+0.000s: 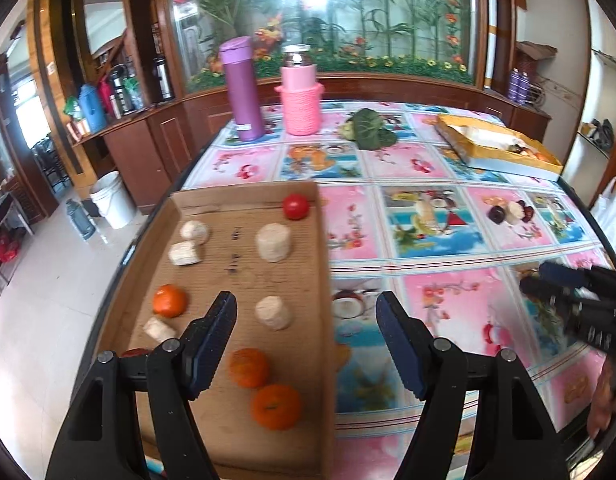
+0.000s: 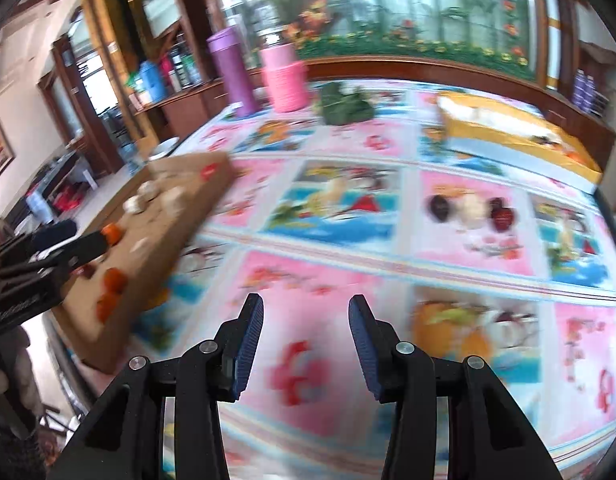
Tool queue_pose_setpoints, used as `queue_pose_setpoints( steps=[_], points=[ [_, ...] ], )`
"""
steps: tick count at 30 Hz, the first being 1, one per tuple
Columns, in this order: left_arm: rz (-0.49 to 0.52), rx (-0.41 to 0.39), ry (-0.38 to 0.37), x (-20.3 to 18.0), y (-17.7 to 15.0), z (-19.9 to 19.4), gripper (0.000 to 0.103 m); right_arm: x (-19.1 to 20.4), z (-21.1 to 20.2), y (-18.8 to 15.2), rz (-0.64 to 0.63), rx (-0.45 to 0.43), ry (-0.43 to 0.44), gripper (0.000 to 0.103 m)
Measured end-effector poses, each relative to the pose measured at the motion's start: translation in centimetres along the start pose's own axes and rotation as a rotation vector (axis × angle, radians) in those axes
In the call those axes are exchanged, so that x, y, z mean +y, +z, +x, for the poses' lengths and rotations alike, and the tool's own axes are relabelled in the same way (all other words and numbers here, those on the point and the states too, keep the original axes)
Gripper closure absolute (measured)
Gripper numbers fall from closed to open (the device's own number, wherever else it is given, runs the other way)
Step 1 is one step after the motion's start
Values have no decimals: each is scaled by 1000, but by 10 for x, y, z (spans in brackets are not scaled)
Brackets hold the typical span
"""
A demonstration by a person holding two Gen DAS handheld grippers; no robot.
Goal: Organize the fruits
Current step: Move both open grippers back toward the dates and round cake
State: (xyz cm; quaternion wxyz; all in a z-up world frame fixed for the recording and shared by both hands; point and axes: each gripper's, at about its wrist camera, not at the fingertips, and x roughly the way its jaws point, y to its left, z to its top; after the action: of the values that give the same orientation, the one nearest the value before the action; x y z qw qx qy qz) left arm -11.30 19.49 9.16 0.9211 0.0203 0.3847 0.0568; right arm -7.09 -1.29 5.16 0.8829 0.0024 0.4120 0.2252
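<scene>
A brown cardboard tray [image 1: 212, 216] lies on the table's left part. It holds three oranges [image 1: 275, 406], a red tomato [image 1: 296, 207] and several pale cut pieces [image 1: 273, 242]. My left gripper [image 1: 306, 318] is open and empty, above the tray's right edge. Two dark fruits [image 2: 439, 207] and a pale piece [image 2: 470, 208] lie on the tablecloth at the right. My right gripper [image 2: 306, 324] is open and empty over the tablecloth, well short of them. The right wrist view is blurred. The right gripper also shows at the right edge of the left wrist view [image 1: 548, 280].
A purple flask [image 1: 243, 88], a pink-sleeved jar [image 1: 301, 94] and a leafy green vegetable [image 1: 370, 128] stand at the table's back. A yellow box [image 1: 496, 146] with some items lies at the back right. A white bucket [image 1: 110, 198] stands on the floor left.
</scene>
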Motion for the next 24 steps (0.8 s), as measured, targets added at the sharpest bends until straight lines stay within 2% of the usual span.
queue_pose_setpoints(
  steps=[5,11,16,21,24],
  points=[
    [59,9,-82,-40,16,12,31,-75,-8,17,105,-29,-133,55],
    [118,22,-182,-92,42,35,32,-139,-1,35,198,-31,-229,56],
    [169,40,-225,-129,56,60,32,-159,11,46,236,-20,-200,56],
    [184,77,-230,-144,57,80,32,-141,31,54,202,-21,-105,56],
    [173,96,-226,-142,55,88,32,-136,42,58,185,-19,-117,56]
  ],
)
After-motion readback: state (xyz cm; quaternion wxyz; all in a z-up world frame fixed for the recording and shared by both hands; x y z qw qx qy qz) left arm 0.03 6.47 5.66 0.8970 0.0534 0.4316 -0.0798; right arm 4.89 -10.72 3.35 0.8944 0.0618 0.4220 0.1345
